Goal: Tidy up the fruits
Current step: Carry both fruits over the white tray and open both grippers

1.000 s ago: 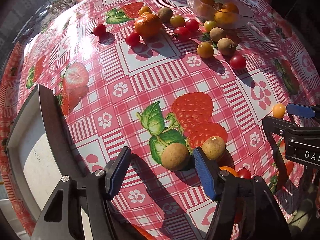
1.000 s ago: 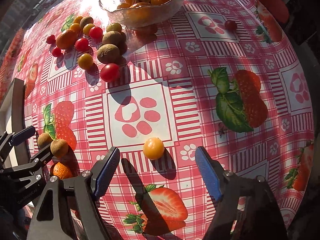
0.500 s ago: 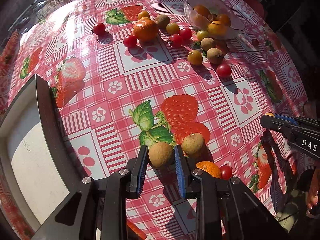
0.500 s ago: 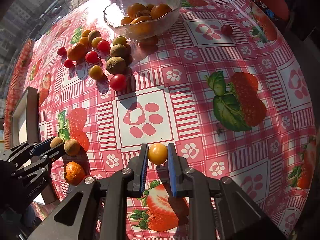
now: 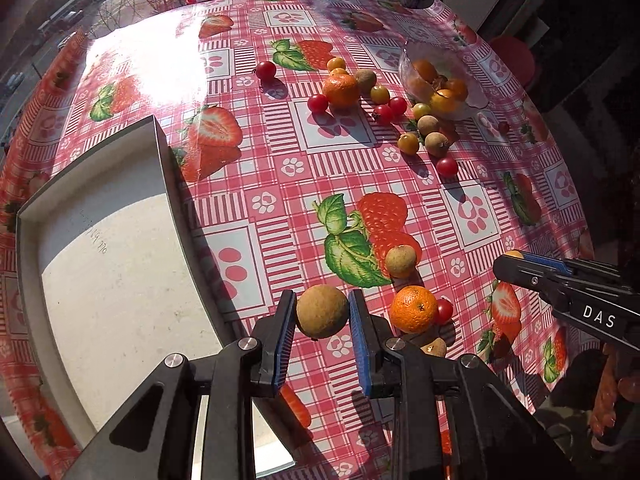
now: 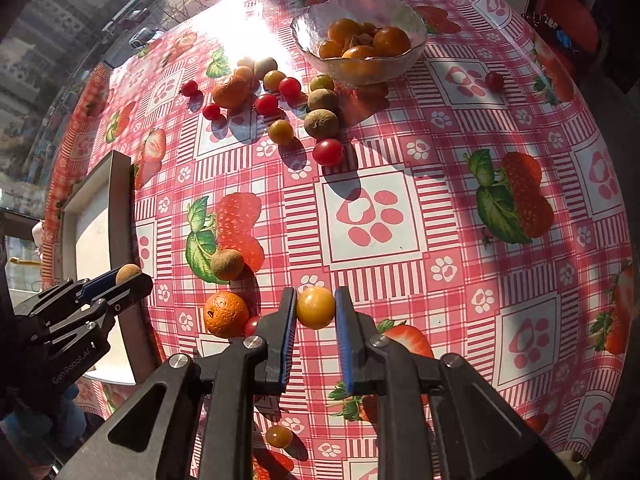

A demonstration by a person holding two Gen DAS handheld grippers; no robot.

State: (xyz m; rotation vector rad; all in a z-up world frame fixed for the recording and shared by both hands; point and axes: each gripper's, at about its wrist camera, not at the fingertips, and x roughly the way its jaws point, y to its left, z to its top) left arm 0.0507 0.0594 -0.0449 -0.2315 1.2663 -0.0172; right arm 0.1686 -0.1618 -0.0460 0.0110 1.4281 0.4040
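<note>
Left wrist view: your left gripper (image 5: 322, 316) clenches a brown longan (image 5: 322, 311); at 3 o'clock sit a mandarin (image 5: 414, 308) and red tomato (image 5: 444, 311), with the grey tray (image 5: 168, 184) at 9.

Right wrist view: your right gripper (image 6: 316, 307) grasps a yellow tomato (image 6: 315, 307); the glass bowl (image 6: 416, 16) stands at 12.

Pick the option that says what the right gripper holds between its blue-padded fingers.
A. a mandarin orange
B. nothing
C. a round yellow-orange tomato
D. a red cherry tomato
C: in the right wrist view the right gripper is shut on the round yellow-orange tomato, its blue pads pressing both sides above the red checked tablecloth.
</note>
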